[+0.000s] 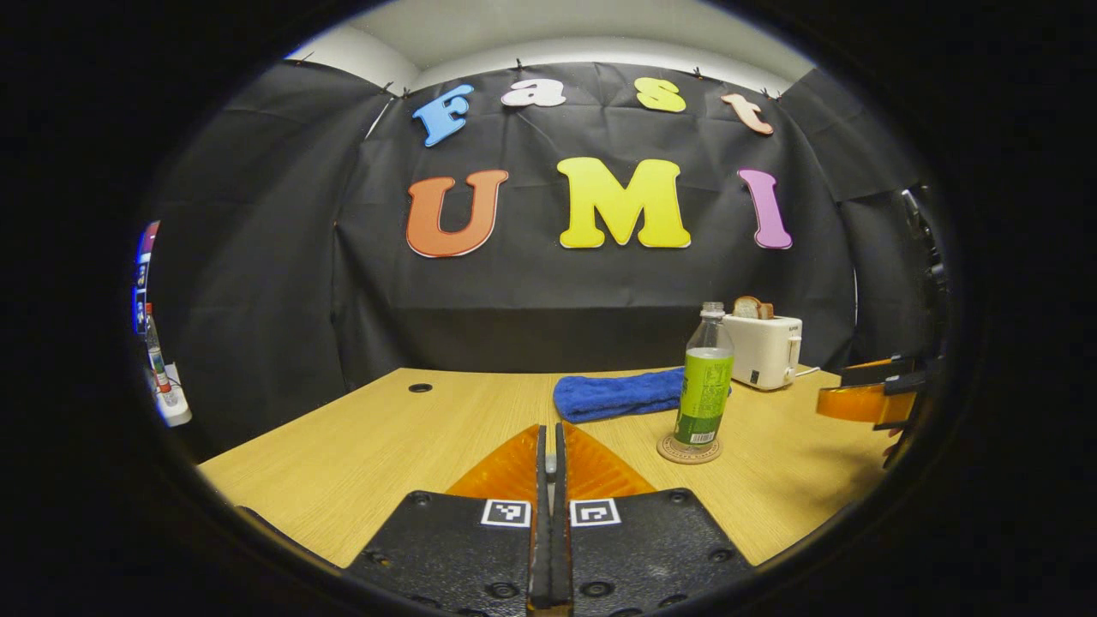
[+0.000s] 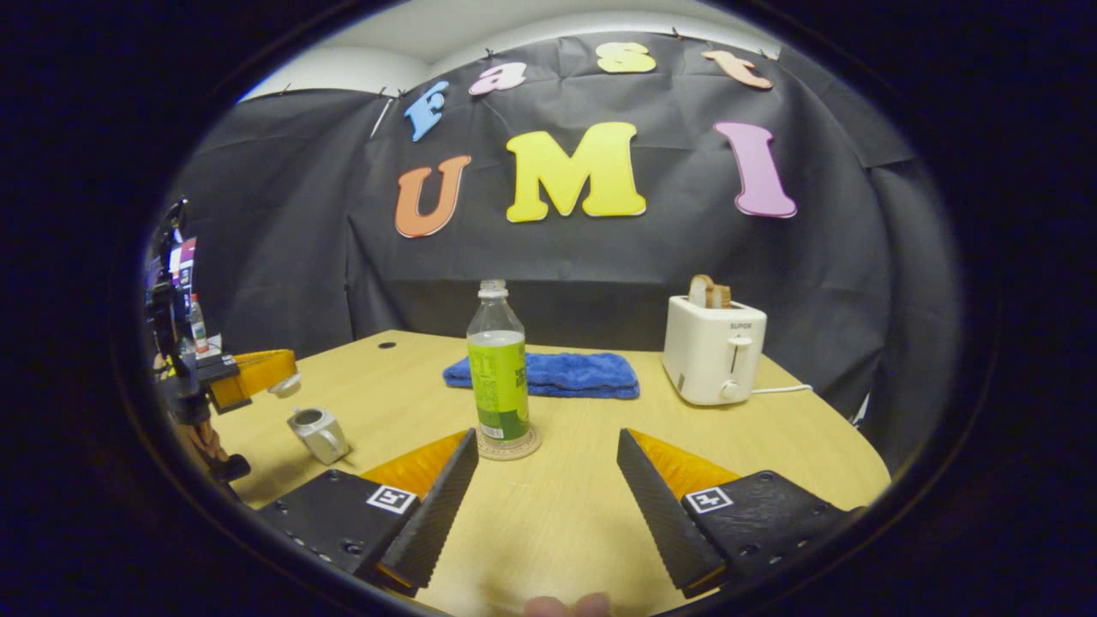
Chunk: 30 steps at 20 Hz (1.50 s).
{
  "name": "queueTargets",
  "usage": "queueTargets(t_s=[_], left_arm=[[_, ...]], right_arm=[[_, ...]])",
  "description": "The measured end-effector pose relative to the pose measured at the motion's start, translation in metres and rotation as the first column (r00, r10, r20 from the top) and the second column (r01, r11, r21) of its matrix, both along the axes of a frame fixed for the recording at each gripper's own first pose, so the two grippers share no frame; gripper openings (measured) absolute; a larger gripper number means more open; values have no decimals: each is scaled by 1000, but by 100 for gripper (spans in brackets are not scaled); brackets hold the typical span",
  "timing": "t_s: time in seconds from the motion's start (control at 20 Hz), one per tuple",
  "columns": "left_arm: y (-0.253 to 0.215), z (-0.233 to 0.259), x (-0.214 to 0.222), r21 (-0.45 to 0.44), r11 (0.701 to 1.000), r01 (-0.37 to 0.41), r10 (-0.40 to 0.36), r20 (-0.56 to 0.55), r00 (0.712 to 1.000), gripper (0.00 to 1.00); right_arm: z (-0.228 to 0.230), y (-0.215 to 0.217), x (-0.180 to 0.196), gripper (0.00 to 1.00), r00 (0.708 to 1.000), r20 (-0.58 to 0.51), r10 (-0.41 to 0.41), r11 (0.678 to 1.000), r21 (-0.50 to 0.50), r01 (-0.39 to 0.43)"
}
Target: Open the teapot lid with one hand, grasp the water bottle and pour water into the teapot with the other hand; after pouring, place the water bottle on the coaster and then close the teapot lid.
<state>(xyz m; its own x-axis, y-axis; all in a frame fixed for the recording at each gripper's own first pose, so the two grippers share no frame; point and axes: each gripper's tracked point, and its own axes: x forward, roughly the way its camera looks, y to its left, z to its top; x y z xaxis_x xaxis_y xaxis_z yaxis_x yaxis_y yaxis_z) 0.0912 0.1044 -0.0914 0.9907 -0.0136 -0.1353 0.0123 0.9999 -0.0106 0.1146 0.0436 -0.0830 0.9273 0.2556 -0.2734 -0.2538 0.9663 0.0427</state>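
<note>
A clear water bottle (image 2: 499, 377) with a green label and no cap stands upright on a round coaster (image 2: 507, 450). My right gripper (image 2: 546, 437) is open just in front of it, the bottle lying slightly left of the gap. A small silver teapot (image 2: 319, 433) sits at the left with its top open. Above it my left gripper (image 2: 272, 377) holds a pale lid (image 2: 283, 386). In the left gripper view my left gripper (image 1: 550, 437) is shut with a thin grey sliver between its fingers. The bottle (image 1: 705, 386), the coaster (image 1: 689, 450) and my right gripper (image 1: 866, 398) lie to its right.
A folded blue towel (image 2: 548, 374) lies behind the bottle. A white toaster (image 2: 713, 350) with bread in it stands at the back right, its cord trailing right. The wooden table (image 2: 566, 506) has a cable hole (image 2: 386, 345) at the back left.
</note>
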Motion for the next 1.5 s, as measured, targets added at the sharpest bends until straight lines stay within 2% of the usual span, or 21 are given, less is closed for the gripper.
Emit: queueTargets(t_s=[0.45,0.75,0.85,1.05,1.1,1.2,1.3,1.5], left_arm=[[5,-36,5,-11,999,-38,37,-68,997,3],[3,-38,8,-8,999,-48,47,-68,997,4],[3,-42,10,-8,999,-53,53,-82,995,8],[6,-39,4,14,996,-85,86,-93,992,29],[9,-31,1,28,995,-96,98,-75,992,50],[3,-3,-10,49,994,-101,103,-27,994,100],[-5,24,-23,60,993,-105,104,19,994,96],[-31,73,-54,80,992,-98,91,94,991,96]], right_arm=[[12,-19,-27,98,998,56,-19,1000,5,19],[-1,-15,-30,98,1000,17,-12,1000,26,11],[0,-15,-33,96,1000,25,-12,1000,24,11],[4,-12,-37,96,998,56,-22,1000,23,21],[5,-14,-38,98,997,68,-30,999,15,29],[10,-20,-40,96,994,97,-56,998,7,55],[22,-29,-41,98,985,141,-101,995,3,102],[48,-38,-58,98,956,238,-174,984,5,178]])
